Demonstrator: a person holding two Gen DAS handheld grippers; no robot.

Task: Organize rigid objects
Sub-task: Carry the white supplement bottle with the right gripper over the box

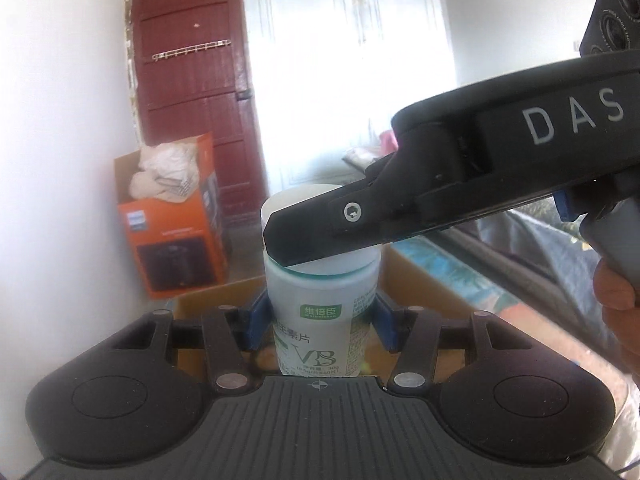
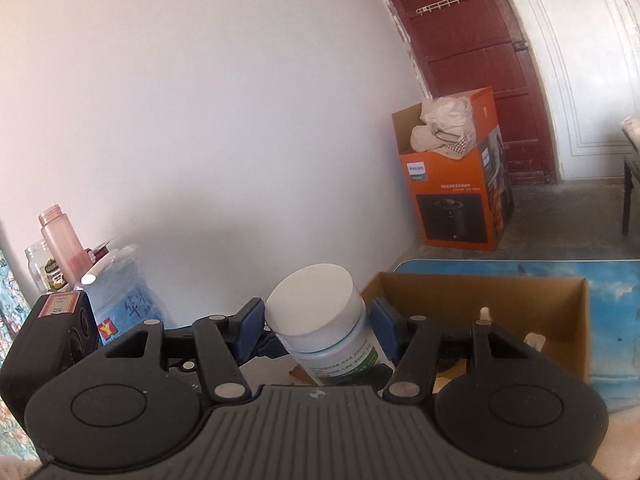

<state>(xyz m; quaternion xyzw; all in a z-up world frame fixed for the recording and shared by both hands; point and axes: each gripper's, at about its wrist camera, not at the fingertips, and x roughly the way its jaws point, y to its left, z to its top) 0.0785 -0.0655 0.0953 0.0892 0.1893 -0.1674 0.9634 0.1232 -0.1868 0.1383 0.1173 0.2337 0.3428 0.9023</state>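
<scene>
A white pill bottle [image 1: 320,292] with a green label and a wide white cap stands upright in the left wrist view. My left gripper [image 1: 320,320] is shut on its body, a blue pad on each side. My right gripper [image 1: 320,228] reaches in from the right, one black finger lying across the cap. In the right wrist view the same bottle [image 2: 312,304] leans left, and my right gripper [image 2: 318,320] is shut on it just under the cap. The bottle hangs in the air above an open cardboard box [image 2: 480,292].
The box sits on a blue patterned tabletop [image 2: 608,280]. On the floor by a red door stands an orange appliance carton [image 2: 452,200]. A pink bottle [image 2: 64,240], a glass jar [image 2: 40,268] and a blue bag [image 2: 124,296] crowd the left. A hand [image 1: 616,300] holds the right gripper.
</scene>
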